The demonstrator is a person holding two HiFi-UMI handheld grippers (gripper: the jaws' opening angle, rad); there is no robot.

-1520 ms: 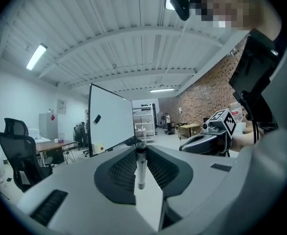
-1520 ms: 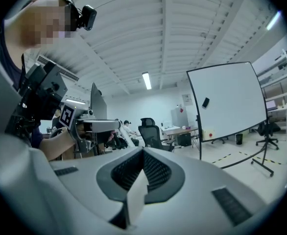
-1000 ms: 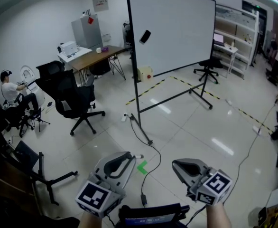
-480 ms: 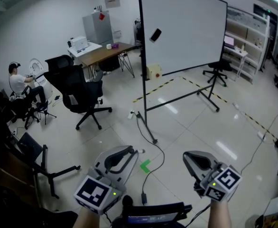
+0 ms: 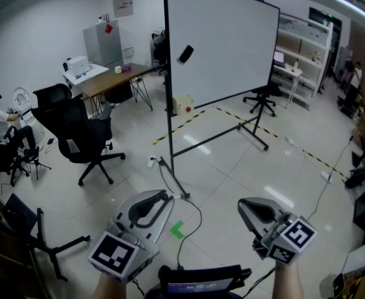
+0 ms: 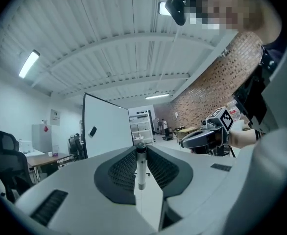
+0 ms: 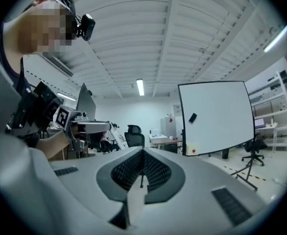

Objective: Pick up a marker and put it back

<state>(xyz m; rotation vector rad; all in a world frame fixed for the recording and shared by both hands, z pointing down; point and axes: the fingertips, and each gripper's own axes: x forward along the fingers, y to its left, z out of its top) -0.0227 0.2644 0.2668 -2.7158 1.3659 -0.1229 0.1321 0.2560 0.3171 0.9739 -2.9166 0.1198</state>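
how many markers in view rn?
1: a white marker, upright, clamped in the left gripper. None shows at the whiteboard; others may be hidden.

Open lab-office: rolling whiteboard (image 5: 223,42), desks (image 5: 117,78), swivel chairs (image 5: 76,136), shelving (image 5: 299,50), hazard tape (image 5: 179,127).

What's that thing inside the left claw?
A white marker, pinched lengthwise between the left claw's ribbed pads. The pads cover its sides, so its ink colour and any label cannot be seen.
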